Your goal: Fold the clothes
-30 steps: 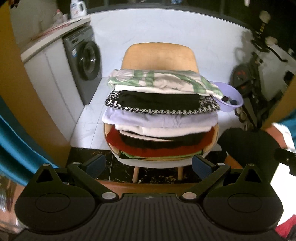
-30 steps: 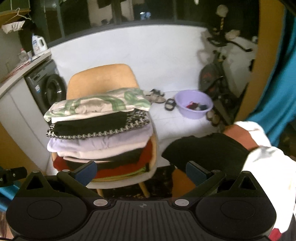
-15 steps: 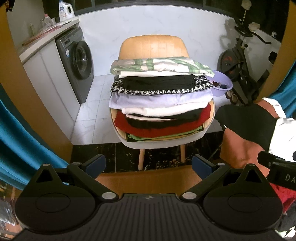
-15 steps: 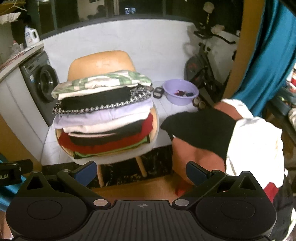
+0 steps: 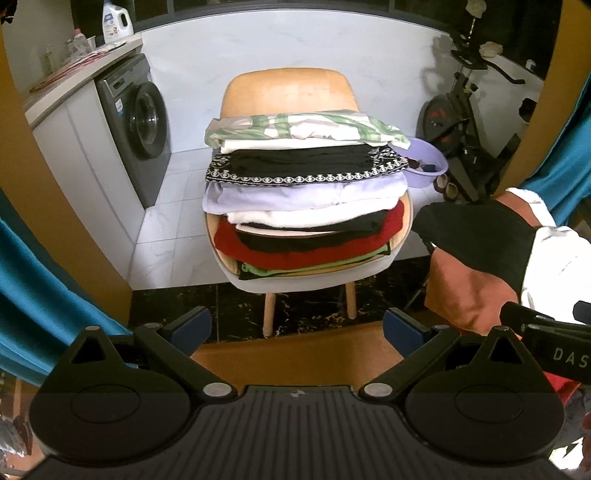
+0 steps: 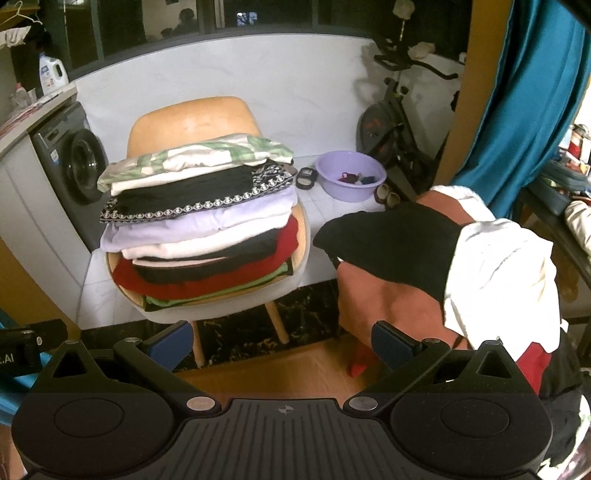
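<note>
Grey washing machine [image 5: 138,125] under a counter at left, detergent bottle [image 5: 117,20] on top. Wooden chair [image 5: 290,92] on white tiles. Purple basin [image 6: 351,179] on the floor beside an exercise bike [image 6: 397,118]. Teal curtain [image 6: 532,92] at right.

Both wrist views face the laden chair [image 5: 288,88] nearby.

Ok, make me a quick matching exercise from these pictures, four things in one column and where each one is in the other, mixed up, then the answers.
Things:
1. green striped garment
2. detergent bottle
3. lilac basin
4. green garment

Places:
A. at the bottom of the pile
B. on the floor by the exercise bike
C. on top of the pile
D. on the counter over the washing machine

Pairs: 1-C, 2-D, 3-B, 4-A
</note>
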`<state>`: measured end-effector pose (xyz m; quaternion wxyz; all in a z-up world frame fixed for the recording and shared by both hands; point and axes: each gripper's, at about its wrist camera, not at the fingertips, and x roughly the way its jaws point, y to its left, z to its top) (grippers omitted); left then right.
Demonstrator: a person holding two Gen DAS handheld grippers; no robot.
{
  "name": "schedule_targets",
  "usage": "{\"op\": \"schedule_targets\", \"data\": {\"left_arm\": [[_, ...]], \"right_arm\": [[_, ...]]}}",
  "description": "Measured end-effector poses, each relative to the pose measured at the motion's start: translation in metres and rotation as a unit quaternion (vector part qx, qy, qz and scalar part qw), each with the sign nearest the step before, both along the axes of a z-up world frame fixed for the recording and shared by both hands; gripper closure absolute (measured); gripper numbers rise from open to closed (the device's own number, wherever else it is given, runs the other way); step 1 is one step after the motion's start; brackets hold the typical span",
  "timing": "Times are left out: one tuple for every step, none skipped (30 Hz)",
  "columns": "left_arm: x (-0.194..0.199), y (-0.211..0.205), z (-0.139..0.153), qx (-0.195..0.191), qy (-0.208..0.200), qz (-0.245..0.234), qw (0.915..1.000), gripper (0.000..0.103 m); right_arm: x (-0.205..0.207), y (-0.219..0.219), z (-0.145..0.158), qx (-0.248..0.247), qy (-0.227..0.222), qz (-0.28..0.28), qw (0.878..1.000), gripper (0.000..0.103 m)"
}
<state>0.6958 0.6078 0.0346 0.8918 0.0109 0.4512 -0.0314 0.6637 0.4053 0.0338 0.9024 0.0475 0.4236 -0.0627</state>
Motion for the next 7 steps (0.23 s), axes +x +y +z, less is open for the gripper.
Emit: {"op": "schedule_targets", "data": {"left_arm": [[0.0, -0.001, -0.001, -0.002, 0.001, -0.002, 1.0, 0.002], [0.0, -0.003, -0.001, -0.003, 0.001, -0.005, 1.0, 0.002], [0.0, -0.004, -0.001, -0.004, 0.0, -0.007, 1.0, 0.002], [-0.001, -0.005, 0.0, -0.006, -0.002, -0.009, 0.9999, 0.002], [-0.001, -0.007, 0.0, -0.006, -0.005, -0.012, 0.9999, 0.002], [-0.001, -0.008, 0.001, -0.005, -0.007, -0.015, 0.9998, 0.002], [-0.001, -0.01, 0.001, -0.004, -0.009, -0.018, 0.9998, 0.002]], "right_arm": [[-0.001, -0.002, -0.001, 0.0, 0.001, -0.001, 1.0, 0.001], [-0.001, -0.003, -0.001, 0.0, 0.002, -0.002, 1.0, 0.001], [-0.001, -0.006, -0.002, 0.001, 0.004, -0.006, 1.0, 0.001], [-0.001, -0.009, -0.002, 0.003, 0.005, -0.01, 1.0, 0.001], [-0.001, -0.011, -0.003, 0.004, 0.007, -0.013, 1.0, 0.001], [-0.002, -0.013, -0.003, 0.005, 0.007, -0.016, 1.0, 0.001], [-0.002, -0.015, -0.003, 0.005, 0.007, -0.018, 1.0, 0.001]]}}
